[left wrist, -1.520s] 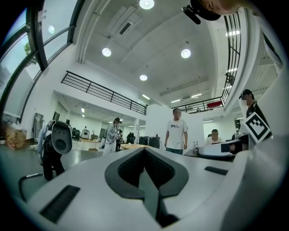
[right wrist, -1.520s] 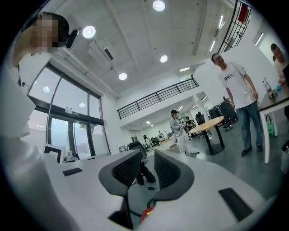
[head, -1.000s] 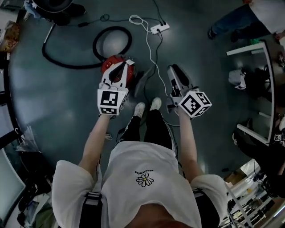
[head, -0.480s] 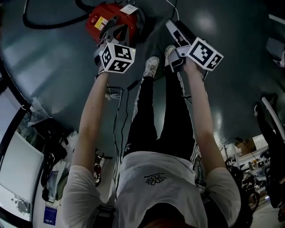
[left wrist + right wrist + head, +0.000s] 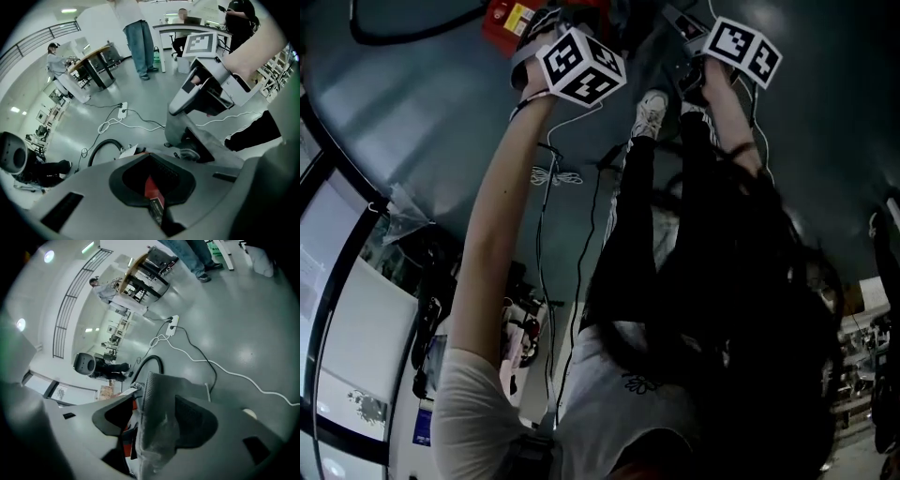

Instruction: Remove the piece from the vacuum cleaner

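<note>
Bent low over the glossy grey floor point(image 5: 243, 324), the person has both arms stretched to the red plastic-bodied vacuum cleaner point(image 5: 508, 19) at the top edge of the head view, a black ribbed hose point(image 5: 101, 149) looping away behind it. On the red body sits the left gripper point(image 5: 150, 161), jaws drawn together; a sliver of red casing and a printed label show through the slit beneath them, and nothing else looks pinched. Just beside it is the right gripper point(image 5: 161, 404), jaws spread as wide as they go and straddling the grey mesh-faced filter piece point(image 5: 157, 427). The piece stands upright between the jaws and lies against the right-hand one. There is a gap on the other side with red casing showing through it, so it is not clamped. Its lower end is crumpled and sits close against the vacuum; I cannot tell whether it is seated in its housing or free of it. Judgement: the machine is steadied and the piece is framed, but no grip is on it. Closing on it and drawing it well clear of the red body are left to do.
</note>
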The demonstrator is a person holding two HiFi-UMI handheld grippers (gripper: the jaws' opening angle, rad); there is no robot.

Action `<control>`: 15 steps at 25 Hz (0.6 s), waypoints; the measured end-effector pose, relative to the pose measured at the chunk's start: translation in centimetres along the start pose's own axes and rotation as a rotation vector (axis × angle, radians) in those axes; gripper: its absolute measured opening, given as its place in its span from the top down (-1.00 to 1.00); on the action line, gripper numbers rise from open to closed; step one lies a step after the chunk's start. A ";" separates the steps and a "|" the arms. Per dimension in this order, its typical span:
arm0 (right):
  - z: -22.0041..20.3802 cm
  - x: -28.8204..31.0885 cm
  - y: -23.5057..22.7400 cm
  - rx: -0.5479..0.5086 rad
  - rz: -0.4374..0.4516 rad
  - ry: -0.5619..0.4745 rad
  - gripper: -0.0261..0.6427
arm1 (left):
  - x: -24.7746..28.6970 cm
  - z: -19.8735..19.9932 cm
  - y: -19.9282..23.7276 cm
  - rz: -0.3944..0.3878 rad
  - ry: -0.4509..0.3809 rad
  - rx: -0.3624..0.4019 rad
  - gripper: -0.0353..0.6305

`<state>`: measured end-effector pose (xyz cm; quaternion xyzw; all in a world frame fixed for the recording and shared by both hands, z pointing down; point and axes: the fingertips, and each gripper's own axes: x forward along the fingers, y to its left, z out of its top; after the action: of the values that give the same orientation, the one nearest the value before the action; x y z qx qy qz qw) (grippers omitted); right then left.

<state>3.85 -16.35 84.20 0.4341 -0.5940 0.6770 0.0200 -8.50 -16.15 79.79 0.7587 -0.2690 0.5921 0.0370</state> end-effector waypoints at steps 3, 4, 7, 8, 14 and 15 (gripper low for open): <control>-0.9 2.3 -0.4 -0.019 -0.059 0.039 0.12 | 1.3 0.4 -0.6 -0.066 0.015 0.022 0.88; -1.4 3.1 -0.4 -0.034 -0.077 0.057 0.12 | 1.5 0.2 -0.9 -0.089 0.026 0.030 0.88; -2.5 4.0 -0.5 -0.117 -0.135 0.111 0.12 | -0.5 0.5 -0.2 -0.048 0.001 0.026 0.88; -2.6 3.8 -0.5 -0.143 -0.150 0.123 0.12 | -1.7 0.7 0.3 -0.029 -0.009 0.003 0.88; -2.9 3.7 -0.9 -0.166 -0.205 0.136 0.12 | -2.8 -2.0 -0.5 -0.129 0.124 0.009 0.88; -3.0 3.9 -0.9 -0.177 -0.207 0.143 0.12 | -2.7 -2.7 -1.0 -0.158 0.155 0.025 0.88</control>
<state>0.22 -15.53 87.56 0.4404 -0.6005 0.6454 0.1700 -10.83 -13.27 78.34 0.7298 -0.1974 0.6476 0.0949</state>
